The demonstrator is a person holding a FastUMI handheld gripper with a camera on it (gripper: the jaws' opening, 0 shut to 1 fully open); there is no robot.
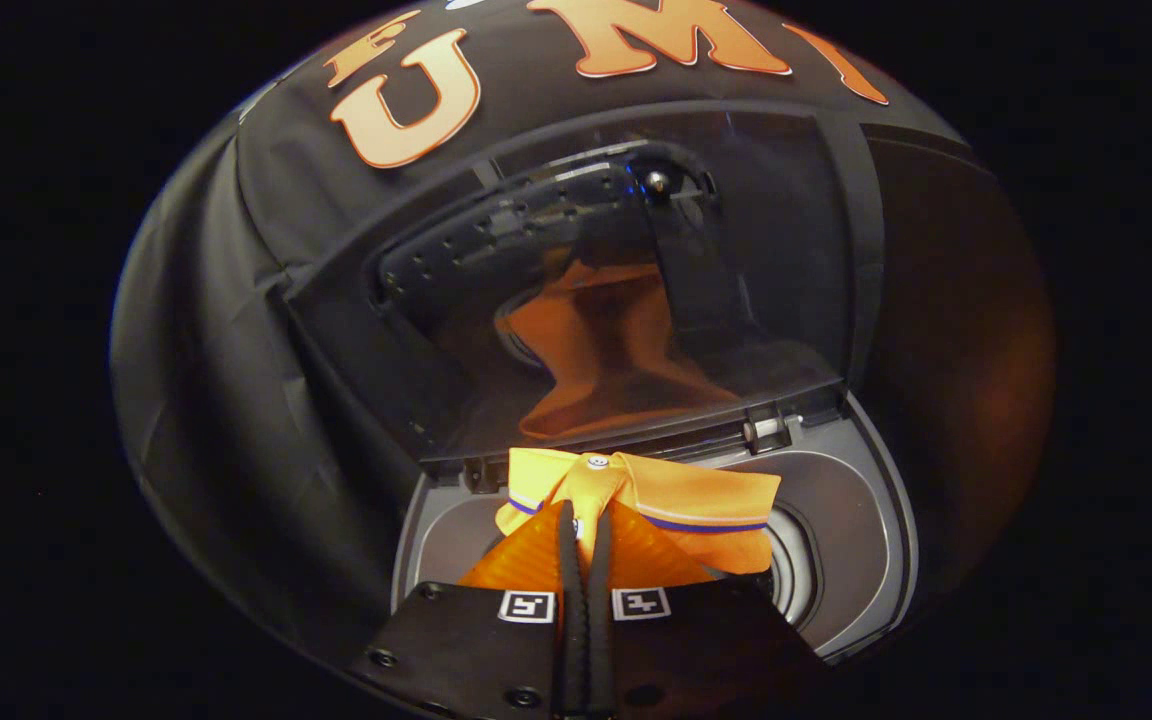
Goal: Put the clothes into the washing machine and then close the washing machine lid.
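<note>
One shirt [636,500] is hanging pinched in the closed tool [584,540], just above the washer [856,560] drum, whose lid [586,300] is standing open beyond for loading.

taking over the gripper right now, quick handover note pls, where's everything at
Gripper: fingers shut on the orange shirt, pinching it near the collar.
Orange shirt: hangs from the fingers right over the washing machine opening, not yet released.
Washing machine lid: raised, standing open beyond the shirt and reflecting it.
Done: shirt picked up and brought above the drum.
Left: lower the shirt into the drum, open the fingers, pull back, then close the lid.
</note>
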